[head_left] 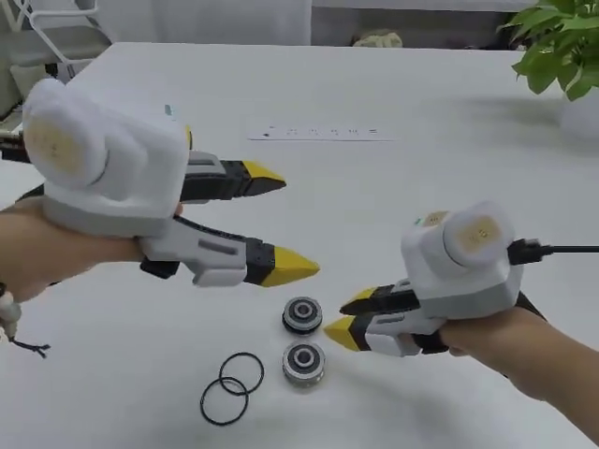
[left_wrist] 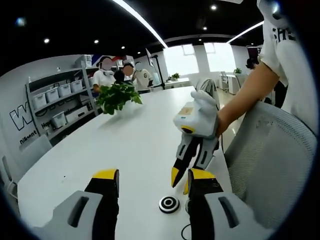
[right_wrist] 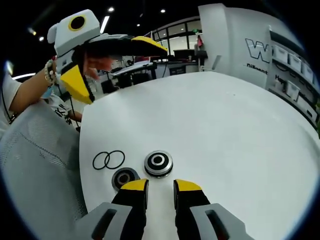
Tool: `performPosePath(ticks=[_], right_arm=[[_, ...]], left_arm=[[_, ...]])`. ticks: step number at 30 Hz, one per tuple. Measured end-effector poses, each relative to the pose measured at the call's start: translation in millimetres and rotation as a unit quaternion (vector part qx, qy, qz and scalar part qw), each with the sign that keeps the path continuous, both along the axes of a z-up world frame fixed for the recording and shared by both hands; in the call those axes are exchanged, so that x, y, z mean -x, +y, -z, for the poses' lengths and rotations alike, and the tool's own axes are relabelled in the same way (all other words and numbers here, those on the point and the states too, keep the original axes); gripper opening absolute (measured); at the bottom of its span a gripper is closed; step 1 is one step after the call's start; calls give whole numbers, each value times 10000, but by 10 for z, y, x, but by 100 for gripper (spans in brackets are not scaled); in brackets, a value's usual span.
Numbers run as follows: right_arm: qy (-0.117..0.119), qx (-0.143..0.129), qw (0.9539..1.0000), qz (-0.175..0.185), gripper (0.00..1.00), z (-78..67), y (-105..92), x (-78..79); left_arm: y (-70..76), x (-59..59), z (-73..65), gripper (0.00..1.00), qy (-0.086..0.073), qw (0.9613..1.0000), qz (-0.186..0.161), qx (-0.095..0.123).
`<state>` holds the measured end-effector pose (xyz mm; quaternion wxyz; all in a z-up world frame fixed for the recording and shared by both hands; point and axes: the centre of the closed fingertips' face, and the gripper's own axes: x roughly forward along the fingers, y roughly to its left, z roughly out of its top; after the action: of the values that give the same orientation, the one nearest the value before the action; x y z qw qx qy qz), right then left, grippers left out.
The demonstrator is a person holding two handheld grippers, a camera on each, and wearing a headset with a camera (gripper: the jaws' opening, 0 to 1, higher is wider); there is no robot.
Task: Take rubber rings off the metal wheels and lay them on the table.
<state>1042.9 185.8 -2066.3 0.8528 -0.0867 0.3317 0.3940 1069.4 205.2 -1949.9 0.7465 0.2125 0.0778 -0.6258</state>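
White table [head_left: 421, 187], metal wheels [head_left: 302, 315], overlapping black rubber rings [head_left: 232, 383], left gripper [head_left: 298, 223], right gripper [head_left: 336, 319], jaws apart

Head view: from above, angled forward and down at the worktop [head_left: 421, 103], close in; left tool [head_left: 299, 223] and right tool [head_left: 335, 316] sit in the lower half. Left tool view: low over the worktop, facing the right tool, plant [left_wrist: 116, 96] at upper left. Right tool view: low, facing back at the left tool, upper left. All three share the wheels [head_left: 302, 314]; head and right tool views share the rings [head_left: 232, 386].
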Motion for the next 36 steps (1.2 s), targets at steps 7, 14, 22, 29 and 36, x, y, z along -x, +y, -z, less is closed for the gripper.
performPosePath(ticks=[7, 14, 22, 29, 36], right_arm=[[-8, 16, 10000, -7, 17, 15, 7, -3], [-2, -14, 10000, 74, 18, 32, 3, -24], [0, 2, 10000, 67, 18, 60, 28, -23], [26, 29, 10000, 23, 18, 80, 48, -9], [43, 5, 10000, 52, 18, 84, 55, -13]], left_arm=[[-51, -51, 372, 44, 58, 9995, -29, -320], [-89, -60, 700, 34, 171, 9980, -20, -614], [-104, 3, 963, 22, 465, 9967, -168, -636], [-65, 37, 1103, 16, 712, 9949, -221, -682], [-65, 45, 1120, 9, 928, 9932, -248, -655]])
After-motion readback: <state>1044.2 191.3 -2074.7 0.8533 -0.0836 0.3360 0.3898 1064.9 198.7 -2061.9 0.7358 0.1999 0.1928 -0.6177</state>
